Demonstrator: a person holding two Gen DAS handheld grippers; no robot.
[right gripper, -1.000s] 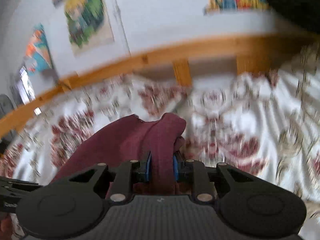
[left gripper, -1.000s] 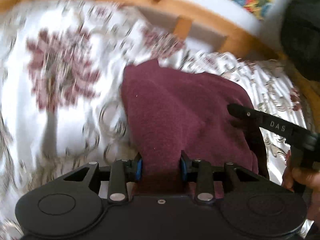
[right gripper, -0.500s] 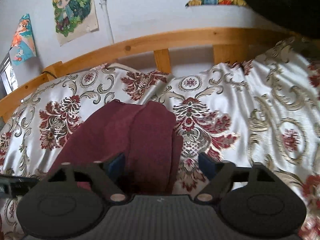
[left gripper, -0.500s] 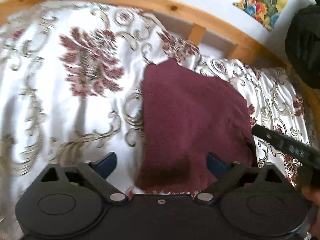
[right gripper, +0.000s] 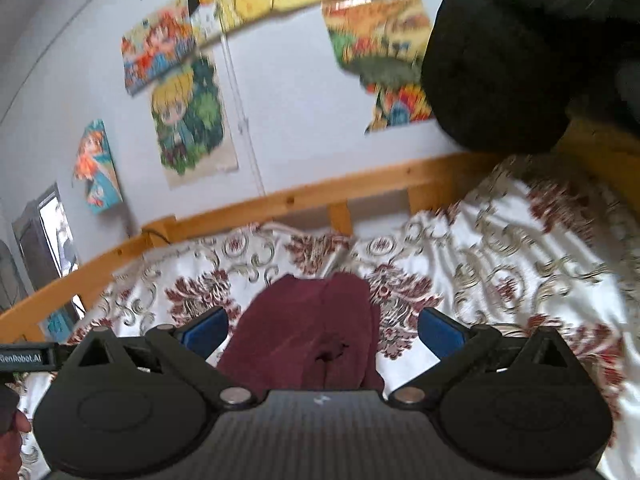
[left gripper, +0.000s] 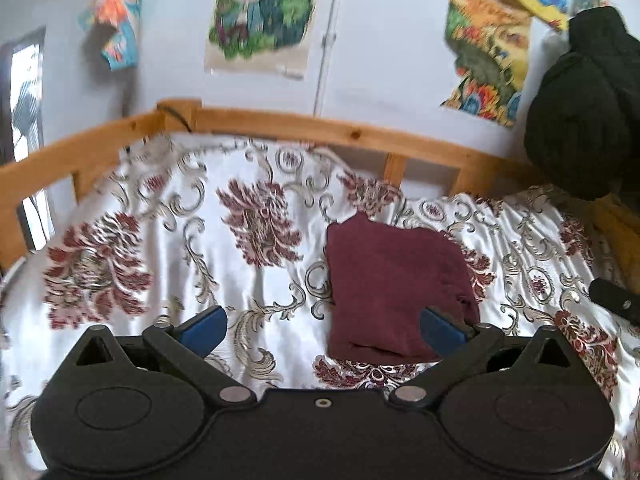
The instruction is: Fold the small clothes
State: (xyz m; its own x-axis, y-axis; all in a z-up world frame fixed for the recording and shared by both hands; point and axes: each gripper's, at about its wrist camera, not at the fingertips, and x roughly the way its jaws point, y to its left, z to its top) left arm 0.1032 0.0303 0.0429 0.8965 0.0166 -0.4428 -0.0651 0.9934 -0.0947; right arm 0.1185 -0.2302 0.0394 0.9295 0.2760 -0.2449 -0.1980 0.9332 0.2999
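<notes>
A folded maroon garment (left gripper: 392, 280) lies flat on the floral bedspread (left gripper: 160, 264). My left gripper (left gripper: 322, 326) is open and pulled back above the sheet; its right pad (left gripper: 440, 330) shows in front of the garment's near corner without touching it. My right gripper (right gripper: 323, 328) has its jaws opening wide, and the same garment (right gripper: 304, 320) shows below the gap, free of both pads. A tip of the right gripper (left gripper: 616, 300) pokes in at the right edge of the left wrist view. The left gripper's finger (right gripper: 24, 358) appears at the left edge of the right wrist view.
A wooden bed rail (left gripper: 360, 136) runs along the far side of the mattress. A large black bundle (left gripper: 580, 100) hangs at the upper right. Colourful posters (left gripper: 260, 12) hang on the white wall behind.
Both grippers let go of the maroon garment, opened wide and drew back and upward. The garment dropped flat onto the bedspread, folded.
</notes>
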